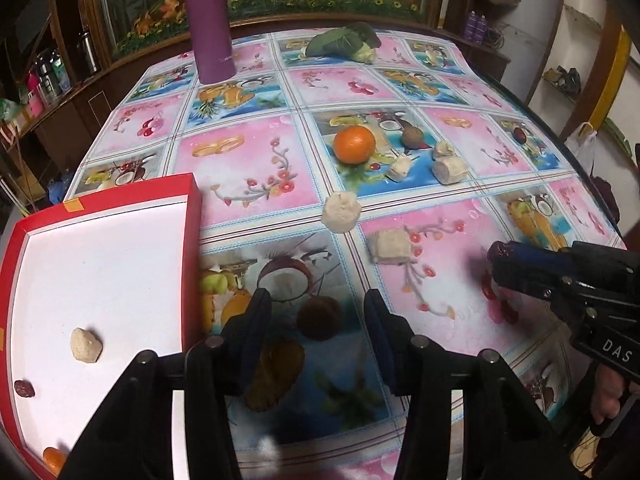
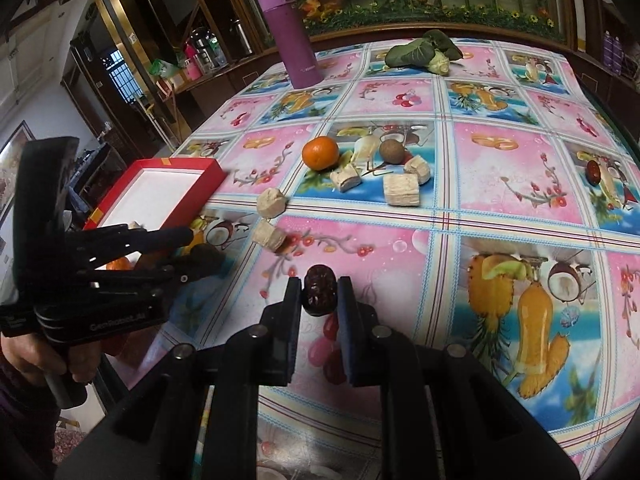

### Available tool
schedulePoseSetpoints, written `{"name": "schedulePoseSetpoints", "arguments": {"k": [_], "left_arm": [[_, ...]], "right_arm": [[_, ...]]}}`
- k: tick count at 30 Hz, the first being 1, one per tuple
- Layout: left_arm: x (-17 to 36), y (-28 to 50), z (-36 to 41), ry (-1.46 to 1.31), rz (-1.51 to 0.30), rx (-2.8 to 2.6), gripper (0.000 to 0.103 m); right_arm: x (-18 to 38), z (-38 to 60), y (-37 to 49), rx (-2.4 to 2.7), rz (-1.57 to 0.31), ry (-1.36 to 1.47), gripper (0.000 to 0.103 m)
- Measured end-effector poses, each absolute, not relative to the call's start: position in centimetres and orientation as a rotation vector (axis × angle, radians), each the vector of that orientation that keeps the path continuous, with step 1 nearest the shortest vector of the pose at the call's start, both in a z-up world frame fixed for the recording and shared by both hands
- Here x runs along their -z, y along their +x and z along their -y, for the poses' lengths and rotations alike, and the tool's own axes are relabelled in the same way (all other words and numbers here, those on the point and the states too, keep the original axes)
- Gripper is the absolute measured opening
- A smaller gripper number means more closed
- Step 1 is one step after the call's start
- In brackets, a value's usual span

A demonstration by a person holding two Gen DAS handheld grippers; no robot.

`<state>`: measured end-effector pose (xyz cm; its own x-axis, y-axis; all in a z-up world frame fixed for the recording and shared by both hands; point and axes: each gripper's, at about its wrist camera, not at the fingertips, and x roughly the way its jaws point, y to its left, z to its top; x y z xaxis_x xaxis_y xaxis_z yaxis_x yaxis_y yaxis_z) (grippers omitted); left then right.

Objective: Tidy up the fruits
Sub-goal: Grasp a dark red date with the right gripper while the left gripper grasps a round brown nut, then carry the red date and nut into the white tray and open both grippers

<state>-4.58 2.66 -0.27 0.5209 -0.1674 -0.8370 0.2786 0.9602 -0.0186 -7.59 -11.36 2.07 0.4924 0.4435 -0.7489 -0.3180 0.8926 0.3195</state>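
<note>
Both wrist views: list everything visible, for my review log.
tablecloth: one, pink and blue fruit print, covers the table
flask: one, purple, upright, far left
leafy vegetable: one, green, far edge
mandarin: one, orange, mid-table
beige chunks: six; five mid-table, one in the tray
brown round fruits: two; one near the mandarin, one between the left tongs, apparently untouched
red dates: three; far right, in the tray, gripped
tray: one, red, white floor, left; orange piece inside
left tongs: open
right tongs: shut on a date
</note>
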Motion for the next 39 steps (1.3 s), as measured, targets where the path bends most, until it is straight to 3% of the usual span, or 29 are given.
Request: {"name": "schedulePoseSetpoints", "arguments": {"k": [9,23,39], "left_arm": [[1.2,-4.5,-2.5,0.102,-1.002,0.305,0.022],[-3.7,-7.5,-4.9,0.049,-0.839,0.305,0.022],[-10.4,-10.8,-23.9,-0.052,-0.651,-0.081,0.022]], "right_arm": [[-1.9,11.6,-7.6,-0.448,-0.955,0.158,0.02],[-4.3,10.1,-8.1,-0.438,-0.908,0.133,0.02],[-9.4,-3.5,-4.3,-0.64,-0.84,0.133,0.02]]}}
